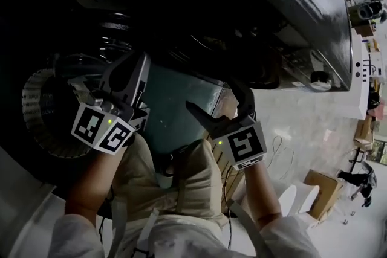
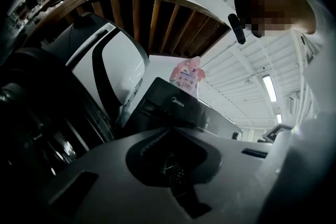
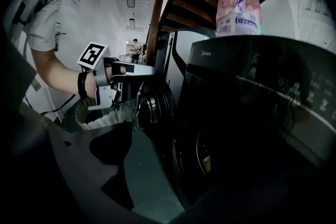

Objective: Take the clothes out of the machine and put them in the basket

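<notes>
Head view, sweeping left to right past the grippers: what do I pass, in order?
Pale slatted laundry basket → left gripper → right gripper → brown cardboard box on the floor.

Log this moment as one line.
stage: at machine, door open | left gripper: shut, empty, near door | right gripper: open, empty | basket: beside door

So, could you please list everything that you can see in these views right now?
Washing machine: one, black, straight ahead, door open.
Detergent pouch: one, pink, on top of the machine.
Basket: one, white, on the floor beside the open door.
Cardboard box: one, brown, on the floor far right.
Left gripper: one, fingers together, near the basket.
Right gripper: one, fingers apart, nothing between them, before the machine.
</notes>
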Demonstrator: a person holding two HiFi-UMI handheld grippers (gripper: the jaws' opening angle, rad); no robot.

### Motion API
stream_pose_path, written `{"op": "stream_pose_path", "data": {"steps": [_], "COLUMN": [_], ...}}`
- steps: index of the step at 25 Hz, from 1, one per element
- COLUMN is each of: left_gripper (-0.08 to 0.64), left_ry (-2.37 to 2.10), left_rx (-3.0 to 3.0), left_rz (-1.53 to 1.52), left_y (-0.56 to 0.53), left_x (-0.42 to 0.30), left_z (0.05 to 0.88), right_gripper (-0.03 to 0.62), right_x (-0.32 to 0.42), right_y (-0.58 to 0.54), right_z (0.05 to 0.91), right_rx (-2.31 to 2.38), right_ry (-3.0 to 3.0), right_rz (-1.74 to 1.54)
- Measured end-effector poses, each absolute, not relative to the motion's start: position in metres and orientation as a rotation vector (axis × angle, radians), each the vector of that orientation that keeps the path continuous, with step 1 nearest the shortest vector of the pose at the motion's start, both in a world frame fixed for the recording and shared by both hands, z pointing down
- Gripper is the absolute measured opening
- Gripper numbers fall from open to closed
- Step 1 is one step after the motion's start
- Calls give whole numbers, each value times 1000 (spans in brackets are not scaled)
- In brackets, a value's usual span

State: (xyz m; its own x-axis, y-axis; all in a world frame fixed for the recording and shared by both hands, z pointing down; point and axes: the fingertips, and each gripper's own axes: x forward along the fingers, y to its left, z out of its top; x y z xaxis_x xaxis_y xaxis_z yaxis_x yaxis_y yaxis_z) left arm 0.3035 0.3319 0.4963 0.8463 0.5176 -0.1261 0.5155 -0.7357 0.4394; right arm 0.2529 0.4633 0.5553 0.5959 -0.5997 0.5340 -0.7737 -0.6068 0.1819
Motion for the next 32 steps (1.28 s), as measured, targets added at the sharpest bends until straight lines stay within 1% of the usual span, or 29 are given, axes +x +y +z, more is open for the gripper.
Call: {"op": "stream_pose_path", "data": {"steps": [9, 17, 22, 32], "left_gripper": [14, 12, 14, 12], "left_ry": [822, 909, 960, 956], "left_rx": [2589, 2624, 2595, 2561], "left_rz": [-119, -240, -296, -328], "left_y": [337, 351, 362, 361], "left_x": [307, 311, 311, 301], "left_z": [586, 647, 672, 699], "right_gripper": [437, 437, 437, 437], "right_x": [289, 319, 337, 377], "right_y": [462, 471, 482, 521], "right_z": [661, 725, 747, 766], "right_rx": [2348, 2277, 2255, 2243], "right_ry": [-1113, -1069, -1015, -901], "right_rz": [543, 412, 335, 364]}}
